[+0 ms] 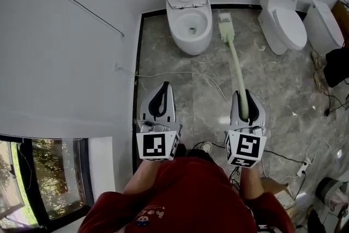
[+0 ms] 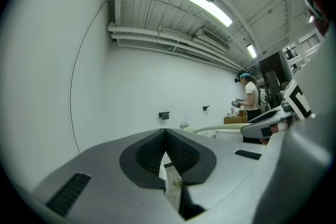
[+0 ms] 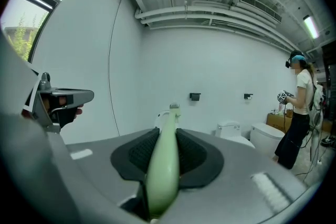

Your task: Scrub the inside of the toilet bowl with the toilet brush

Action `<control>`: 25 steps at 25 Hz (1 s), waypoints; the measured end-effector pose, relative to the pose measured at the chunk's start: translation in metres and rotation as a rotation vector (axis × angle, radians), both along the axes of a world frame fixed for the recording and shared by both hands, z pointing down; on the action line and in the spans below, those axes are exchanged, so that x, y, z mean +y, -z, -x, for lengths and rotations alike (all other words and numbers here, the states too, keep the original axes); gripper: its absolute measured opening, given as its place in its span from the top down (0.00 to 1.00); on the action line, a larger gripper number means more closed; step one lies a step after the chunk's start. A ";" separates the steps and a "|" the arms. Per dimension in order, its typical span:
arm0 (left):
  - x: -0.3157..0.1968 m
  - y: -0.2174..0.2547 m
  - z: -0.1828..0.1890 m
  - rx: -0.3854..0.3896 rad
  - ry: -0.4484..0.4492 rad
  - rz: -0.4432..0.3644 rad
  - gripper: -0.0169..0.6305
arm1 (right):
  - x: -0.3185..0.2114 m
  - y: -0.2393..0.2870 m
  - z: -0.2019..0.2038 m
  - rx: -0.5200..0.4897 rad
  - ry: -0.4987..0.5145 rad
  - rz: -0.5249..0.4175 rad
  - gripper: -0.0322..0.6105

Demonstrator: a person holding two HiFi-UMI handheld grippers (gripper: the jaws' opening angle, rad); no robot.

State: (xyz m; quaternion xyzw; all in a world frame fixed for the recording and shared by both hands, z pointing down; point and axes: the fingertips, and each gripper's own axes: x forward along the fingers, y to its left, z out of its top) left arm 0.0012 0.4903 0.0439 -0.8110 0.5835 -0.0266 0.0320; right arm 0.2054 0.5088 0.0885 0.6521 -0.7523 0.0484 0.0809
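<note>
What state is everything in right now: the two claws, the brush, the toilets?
left claw: shut, empty.
right claw: shut on the toilet brush.
toilet brush: held out forward, head beside the left toilet, not in the bowl.
left toilet: lid up, bowl open.
middle toilet: lid down.
right toilet: lid down.

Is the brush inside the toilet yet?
No, the toilet brush has its head outside the toilet bowl, off to its right.
</note>
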 end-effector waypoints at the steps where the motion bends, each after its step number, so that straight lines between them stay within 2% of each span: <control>1: 0.000 -0.001 -0.004 0.000 0.001 0.002 0.96 | 0.000 -0.002 -0.003 -0.002 0.002 0.003 0.78; 6: -0.006 -0.002 -0.013 -0.002 0.005 0.006 0.97 | -0.006 -0.003 -0.009 -0.015 0.011 0.006 0.78; 11: -0.023 -0.006 -0.006 0.013 0.000 0.001 0.97 | -0.025 -0.006 0.005 0.001 0.024 0.006 0.78; 17: -0.079 -0.005 0.013 0.060 -0.004 -0.007 0.96 | -0.076 0.003 0.028 0.043 0.040 0.006 0.78; 25: -0.173 -0.010 0.066 0.085 -0.014 0.001 0.96 | -0.168 0.015 0.085 0.096 0.028 0.004 0.78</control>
